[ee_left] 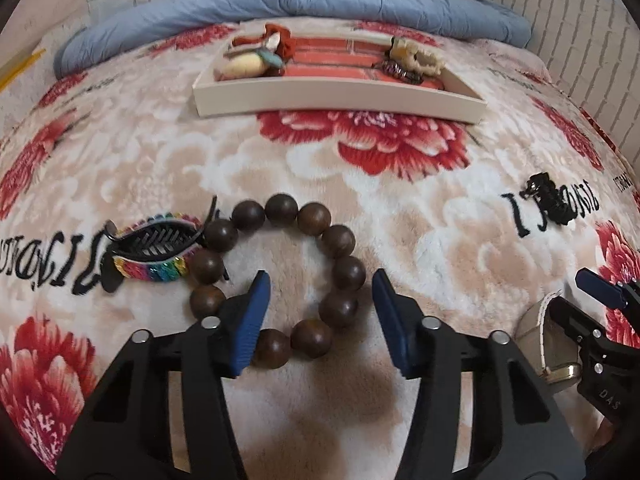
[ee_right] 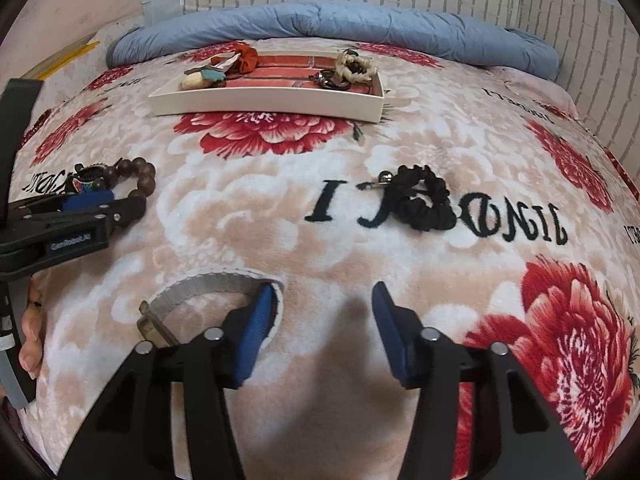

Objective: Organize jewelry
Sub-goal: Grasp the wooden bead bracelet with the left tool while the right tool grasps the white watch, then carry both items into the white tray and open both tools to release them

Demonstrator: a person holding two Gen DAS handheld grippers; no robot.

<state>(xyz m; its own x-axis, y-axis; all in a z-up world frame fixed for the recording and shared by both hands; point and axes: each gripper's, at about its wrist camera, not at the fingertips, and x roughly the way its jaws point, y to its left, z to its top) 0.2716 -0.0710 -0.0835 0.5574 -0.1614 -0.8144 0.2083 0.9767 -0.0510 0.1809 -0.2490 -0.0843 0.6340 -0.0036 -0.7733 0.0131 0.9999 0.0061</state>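
A bracelet of large dark wooden beads point(ee_left: 348, 272) lies on the flowered blanket. My left gripper point(ee_left: 320, 276) hangs over it, open: the left finger is inside the ring, the right finger outside, and the ring's right-hand beads lie between them untouched. A watch with a pale grey band point(ee_right: 208, 282) and a metal case lies under my right gripper point(ee_right: 322, 288). That gripper is open, and the band's end curls behind its left finger point(ee_right: 256, 320). A white tray point(ee_left: 340, 100) at the back holds several hair pieces and trinkets.
A rainbow hair claw point(ee_left: 156, 248) touches the bracelet's left side. A black scrunchie point(ee_right: 428, 200) with a small metal clasp lies mid-blanket. A rolled blue quilt point(ee_left: 300, 0) runs along the brick-pattern wall behind the tray. A person's fingers point(ee_right: 30, 328) show at the left edge.
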